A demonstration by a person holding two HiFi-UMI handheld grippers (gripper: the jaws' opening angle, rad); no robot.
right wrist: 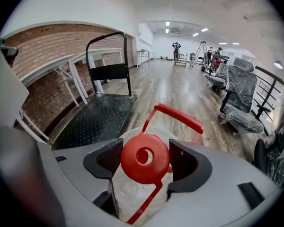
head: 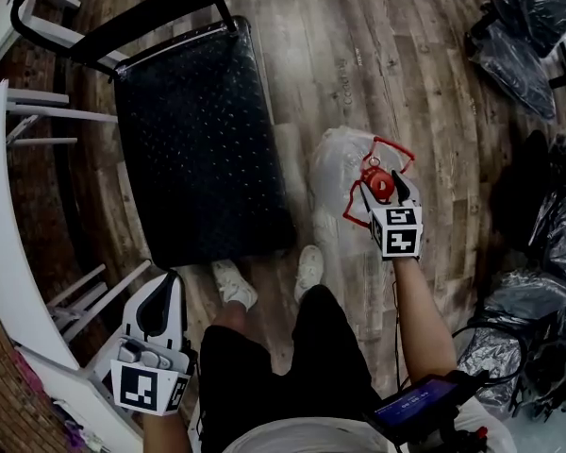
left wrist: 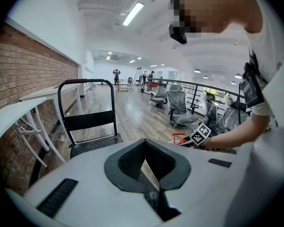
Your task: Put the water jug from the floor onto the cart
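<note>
Two grippers are seen, and the task is judged barely begun. The left gripper (head: pixel 160 305) is held low beside the person's leg (head: pixel 228 343), its jaws together and empty. The right gripper (head: pixel 385 189) is held over the water jug (head: pixel 340 163), its jaws apart on either side of the red cap (right wrist: pixel 144 158); no squeeze is visible. The jug is on the floor (head: pixel 358 45), just beside the cart (head: pixel 198 130), so gripping, lifting and setting down are left. The cap between the jaws is shown only in the right gripper view. The jug's place beside the cart is shown in the head view. Wrapped chairs (left wrist: pixel 180 109) far off are seen from the gripper views.
</note>
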